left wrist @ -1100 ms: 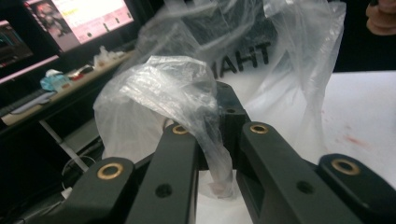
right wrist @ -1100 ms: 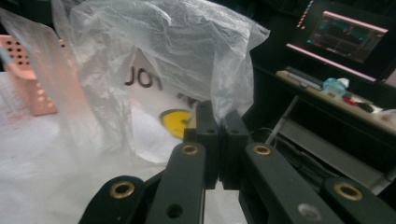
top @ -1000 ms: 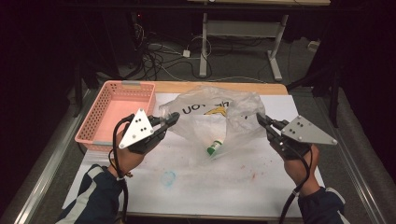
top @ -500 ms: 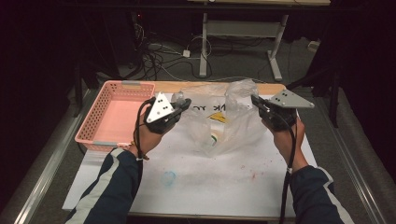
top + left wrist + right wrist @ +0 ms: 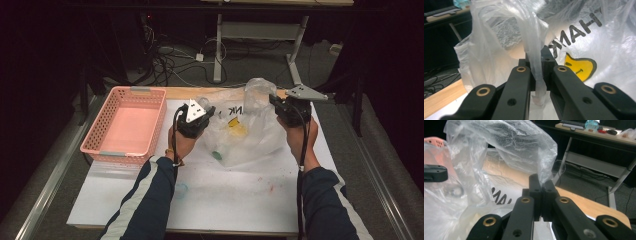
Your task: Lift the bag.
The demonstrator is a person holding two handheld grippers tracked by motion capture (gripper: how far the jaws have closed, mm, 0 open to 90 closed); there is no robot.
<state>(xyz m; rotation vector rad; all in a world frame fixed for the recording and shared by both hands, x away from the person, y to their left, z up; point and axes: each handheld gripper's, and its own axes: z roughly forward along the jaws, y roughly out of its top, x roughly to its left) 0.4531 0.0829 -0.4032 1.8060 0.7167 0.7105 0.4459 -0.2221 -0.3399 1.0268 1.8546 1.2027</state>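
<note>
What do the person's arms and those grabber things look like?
Each gripper, left and right, is black, topped by a grey three-cornered plate. Their black jaws have brass-ringed holes. A black cable trails along each arm. The sleeves are dark blue with white stripes.

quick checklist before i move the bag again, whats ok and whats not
1. Left tongs shut on a bag handle: ok.
2. Right tongs shut on the bag's other edge: ok.
3. Green-capped item inside the bag: ok.
4. Bag mouth held open between the tongs: cannot tell.
5. Basket beside the left hand, nothing seen in it: ok.
6. Bag lifted off the table: not ok, its bottom rests on it.
</note>
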